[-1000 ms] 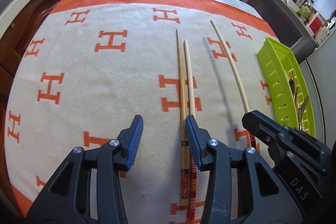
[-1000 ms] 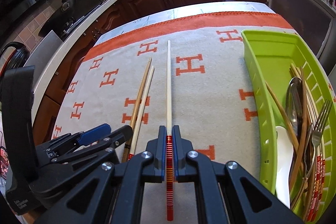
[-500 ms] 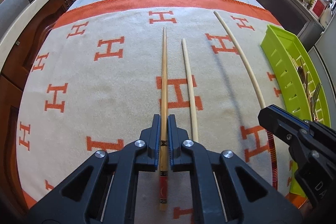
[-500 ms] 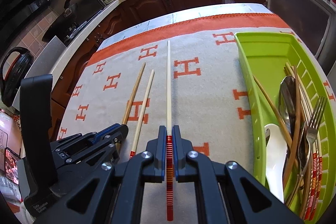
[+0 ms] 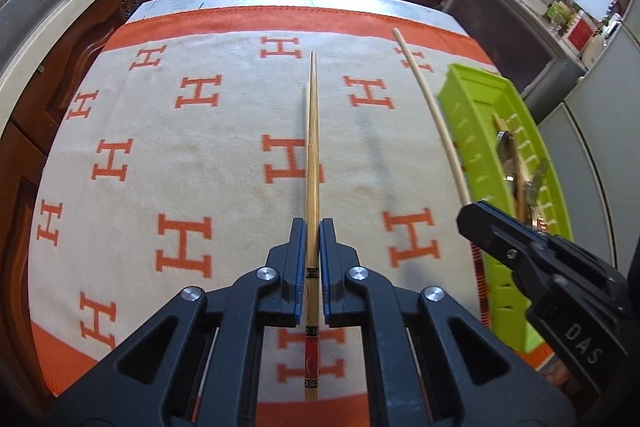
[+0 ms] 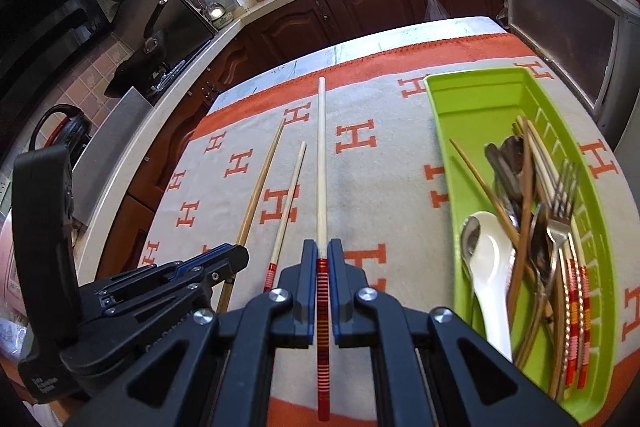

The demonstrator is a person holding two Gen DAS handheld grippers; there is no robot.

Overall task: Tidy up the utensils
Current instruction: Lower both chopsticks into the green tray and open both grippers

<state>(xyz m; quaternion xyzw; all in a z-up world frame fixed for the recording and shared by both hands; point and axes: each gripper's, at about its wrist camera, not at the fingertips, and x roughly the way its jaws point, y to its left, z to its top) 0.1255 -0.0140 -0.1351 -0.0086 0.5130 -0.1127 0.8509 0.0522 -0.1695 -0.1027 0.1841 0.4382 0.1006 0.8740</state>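
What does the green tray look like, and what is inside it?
The green tray is a long, narrow, bright lime box that looks like plastic, with slots cut along its side walls. It sits flat on the orange and white cloth, to the right of the chopsticks. Its far end is bare; the near end holds a jumble: a white spoon, a metal fork, metal spoons and several chopsticks, some with red striped ends. Neither gripper touches it.

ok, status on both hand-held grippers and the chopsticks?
Left hand-held gripper shut on brown chopstick. Right hand-held gripper shut on pale red-striped chopstick. One chopstick loose on cloth. Path to green tray looks open.
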